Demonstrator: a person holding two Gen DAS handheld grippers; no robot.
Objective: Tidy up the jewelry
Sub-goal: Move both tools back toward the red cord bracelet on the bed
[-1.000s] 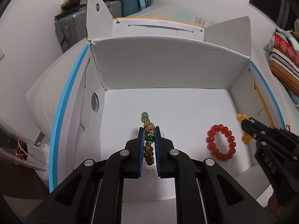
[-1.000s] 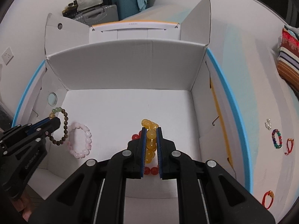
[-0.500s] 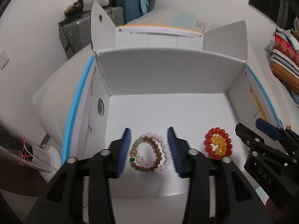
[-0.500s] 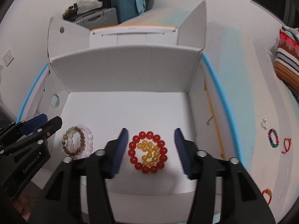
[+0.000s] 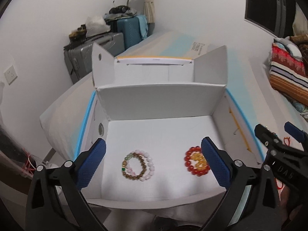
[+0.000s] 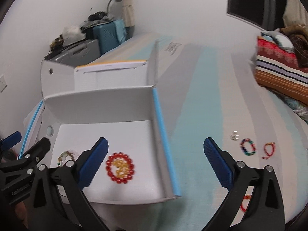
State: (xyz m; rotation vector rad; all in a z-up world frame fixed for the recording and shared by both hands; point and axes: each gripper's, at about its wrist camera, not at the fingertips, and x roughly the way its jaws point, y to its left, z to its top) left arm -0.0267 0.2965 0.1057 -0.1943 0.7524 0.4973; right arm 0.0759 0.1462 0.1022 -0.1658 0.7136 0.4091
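Observation:
A white open box (image 5: pixel 159 100) (image 6: pixel 100 105) lies on the bed. Inside it, a brown bead bracelet (image 5: pixel 133 165) rests on a pink bead bracelet (image 5: pixel 148 165). A red bead bracelet (image 5: pixel 192 170) (image 6: pixel 120 168) lies to their right with a yellow bead bracelet (image 5: pixel 198 158) (image 6: pixel 120 166) inside its ring. My left gripper (image 5: pixel 154 163) is open and empty above the box's near edge. My right gripper (image 6: pixel 156 161) is open and empty over the box's right wall. Several small bracelets lie on the bed to the right: a multicoloured one (image 6: pixel 248 147), a red cord one (image 6: pixel 268 150), small white beads (image 6: pixel 234 135).
Another red bracelet (image 6: pixel 244 204) lies on the bed near my right gripper's right finger. Folded striped blankets (image 6: pixel 281 67) are stacked at the far right. Suitcases (image 5: pixel 107 44) stand against the wall behind the box.
Both grippers opened and let go: the brown bracelet dropped onto the pink one, the yellow one into the red ring. Both pulled back, and the right gripper swung right toward the bed.

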